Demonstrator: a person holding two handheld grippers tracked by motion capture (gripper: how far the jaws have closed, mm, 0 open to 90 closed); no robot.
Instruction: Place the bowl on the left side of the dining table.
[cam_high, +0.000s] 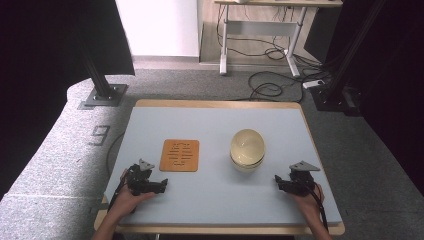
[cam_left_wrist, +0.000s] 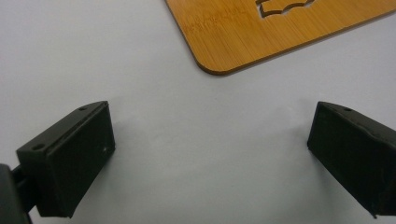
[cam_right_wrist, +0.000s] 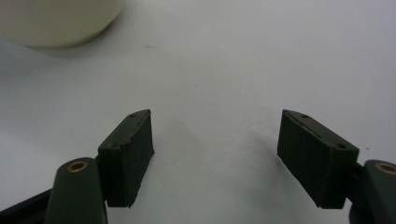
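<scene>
High view, layout: I see a pale domed bowl (cam_high: 247, 148), mouth down it seems, right of centre on the table (cam_high: 215, 200), with a flat wooden trivet (cam_high: 179, 155) well apart to its left.
High view, grippers: my left gripper (cam_high: 159, 184) sits just below the trivet; my right gripper (cam_high: 278, 181) sits below and to the right of the bowl. Neither touches anything.
Left gripper view: fingers (cam_left_wrist: 70, 161) spread wide and empty, the trivet's rounded corner (cam_left_wrist: 261, 37) just ahead. It looks thin, stiff and light; lying flush, I judge an edge pinch is the way in.
Right gripper view: fingers (cam_right_wrist: 128, 154) wide apart and empty, the bowl's wall (cam_right_wrist: 56, 21) ahead at upper left.
Handling, bowl: likely glazed, so smooth, slippery and breakable; the dome gives poor purchase, so I would take it low across the rim, gently.
</scene>
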